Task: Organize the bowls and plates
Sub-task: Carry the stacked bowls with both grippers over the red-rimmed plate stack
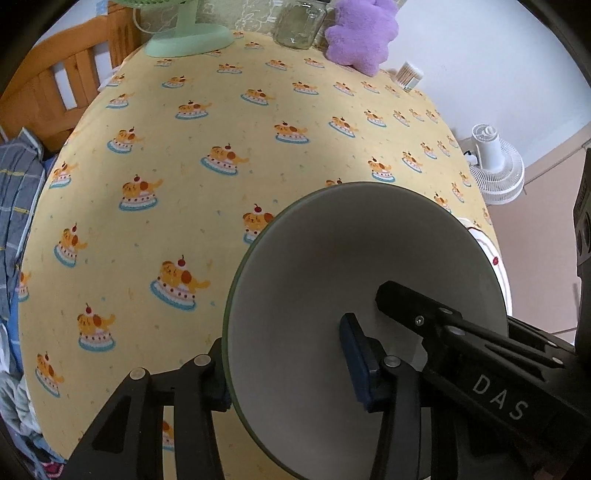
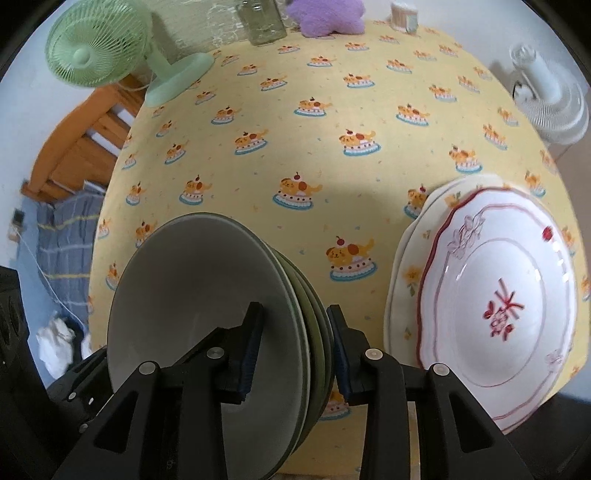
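Observation:
A stack of grey-green bowls (image 2: 207,314) is held between both grippers above the yellow table. My right gripper (image 2: 293,347) is shut on the stack's right rim, one finger inside the top bowl, one outside. My left gripper (image 1: 286,373) is shut on the opposite rim of the top bowl (image 1: 332,295), with its blue pad (image 1: 356,362) inside. The right gripper's arm (image 1: 480,354) reaches into the bowl in the left wrist view. A stack of white plates, the top one with red trim (image 2: 495,317), lies at the right on the table, and its edge shows in the left wrist view (image 1: 496,258).
The table has a yellow cloth with cake prints (image 2: 314,147). At the far edge stand a green desk fan (image 2: 110,48), a glass jar (image 2: 262,18), a purple plush (image 2: 325,14) and a cotton swab box (image 2: 404,14). A white floor fan (image 1: 495,166) stands beyond the right edge.

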`<state>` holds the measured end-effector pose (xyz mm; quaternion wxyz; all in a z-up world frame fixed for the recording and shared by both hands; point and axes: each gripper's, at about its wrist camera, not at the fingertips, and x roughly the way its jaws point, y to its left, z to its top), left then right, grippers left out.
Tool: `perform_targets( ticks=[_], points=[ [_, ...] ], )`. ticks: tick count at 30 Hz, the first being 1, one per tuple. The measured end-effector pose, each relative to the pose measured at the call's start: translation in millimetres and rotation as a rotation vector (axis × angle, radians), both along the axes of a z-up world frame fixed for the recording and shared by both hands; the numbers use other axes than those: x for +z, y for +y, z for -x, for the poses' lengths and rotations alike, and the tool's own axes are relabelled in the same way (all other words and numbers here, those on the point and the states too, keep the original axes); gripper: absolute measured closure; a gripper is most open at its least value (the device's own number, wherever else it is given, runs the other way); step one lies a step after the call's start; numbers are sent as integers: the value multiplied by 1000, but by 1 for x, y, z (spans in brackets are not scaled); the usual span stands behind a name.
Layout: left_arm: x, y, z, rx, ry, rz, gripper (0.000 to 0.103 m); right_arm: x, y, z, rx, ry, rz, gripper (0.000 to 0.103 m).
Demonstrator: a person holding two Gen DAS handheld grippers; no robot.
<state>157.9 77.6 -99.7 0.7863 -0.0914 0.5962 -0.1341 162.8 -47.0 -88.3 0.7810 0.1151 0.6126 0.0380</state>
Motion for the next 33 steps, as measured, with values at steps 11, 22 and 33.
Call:
perform_targets(
  ticks=[11,22,33],
  points=[
    [37,4,4,-75,-74,-26,56,33,5,12,-53,-45,-17,65],
    [57,3,14,-119,-117,-8,56,59,6,31,-116,-90,1,65],
    [66,-34,26,-42,-146,-47,56,63,-26,33,-46,-120,-37,65]
  ],
)
